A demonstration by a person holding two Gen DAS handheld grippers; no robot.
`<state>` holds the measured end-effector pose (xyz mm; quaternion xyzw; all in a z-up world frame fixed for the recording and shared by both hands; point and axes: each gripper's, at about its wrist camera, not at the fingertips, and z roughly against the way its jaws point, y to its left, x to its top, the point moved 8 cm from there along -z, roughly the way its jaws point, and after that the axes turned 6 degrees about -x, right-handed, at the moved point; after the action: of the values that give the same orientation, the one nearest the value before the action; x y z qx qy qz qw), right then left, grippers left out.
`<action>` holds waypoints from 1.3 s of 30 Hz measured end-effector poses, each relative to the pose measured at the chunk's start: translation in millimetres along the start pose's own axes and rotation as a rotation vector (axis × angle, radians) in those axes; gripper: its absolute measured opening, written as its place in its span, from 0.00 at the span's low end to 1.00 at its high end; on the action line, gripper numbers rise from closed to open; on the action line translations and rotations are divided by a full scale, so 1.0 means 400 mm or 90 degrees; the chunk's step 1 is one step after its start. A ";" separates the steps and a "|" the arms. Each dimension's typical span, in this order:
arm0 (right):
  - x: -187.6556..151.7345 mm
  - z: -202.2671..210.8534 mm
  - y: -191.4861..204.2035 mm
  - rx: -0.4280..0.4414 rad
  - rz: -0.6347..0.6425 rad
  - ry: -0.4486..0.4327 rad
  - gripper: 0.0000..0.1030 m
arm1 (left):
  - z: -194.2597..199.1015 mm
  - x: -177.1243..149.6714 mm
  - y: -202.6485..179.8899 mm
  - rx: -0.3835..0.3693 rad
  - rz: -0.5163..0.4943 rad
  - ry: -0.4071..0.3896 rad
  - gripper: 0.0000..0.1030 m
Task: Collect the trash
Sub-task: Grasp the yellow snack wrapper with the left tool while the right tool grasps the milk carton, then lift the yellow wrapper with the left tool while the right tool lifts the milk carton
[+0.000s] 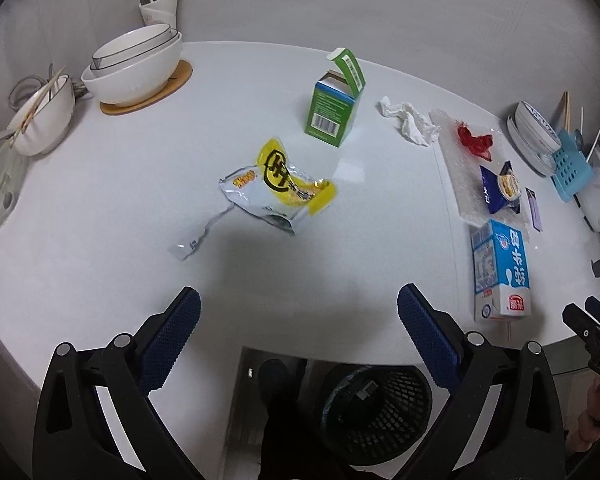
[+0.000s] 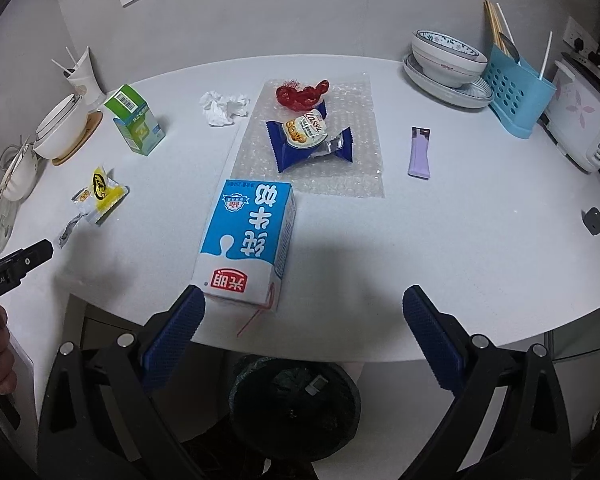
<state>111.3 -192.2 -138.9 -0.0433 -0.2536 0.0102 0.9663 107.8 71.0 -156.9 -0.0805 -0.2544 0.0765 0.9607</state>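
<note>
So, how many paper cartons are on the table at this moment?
2. The green carton stands upright with its flap open, at the left near the bowls. The blue milk carton lies flat at the front edge, before the bubble wrap. None seems hidden.

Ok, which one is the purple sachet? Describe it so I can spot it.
Start at the white table and find the bubble wrap sheet in its middle. Beside it, towards the blue utensil rack, the purple sachet lies alone on bare tabletop: small, flat, plain lilac, unlike the printed wrappers.
</note>
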 end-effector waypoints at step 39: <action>0.050 -0.277 0.119 -0.031 -0.006 0.197 0.59 | -0.300 0.169 0.069 0.012 -0.061 0.132 0.29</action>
<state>183.1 -152.7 -229.6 -0.0668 -0.1017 -0.0073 0.9925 223.0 96.6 -233.0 -0.0664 -0.1562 0.0238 0.9852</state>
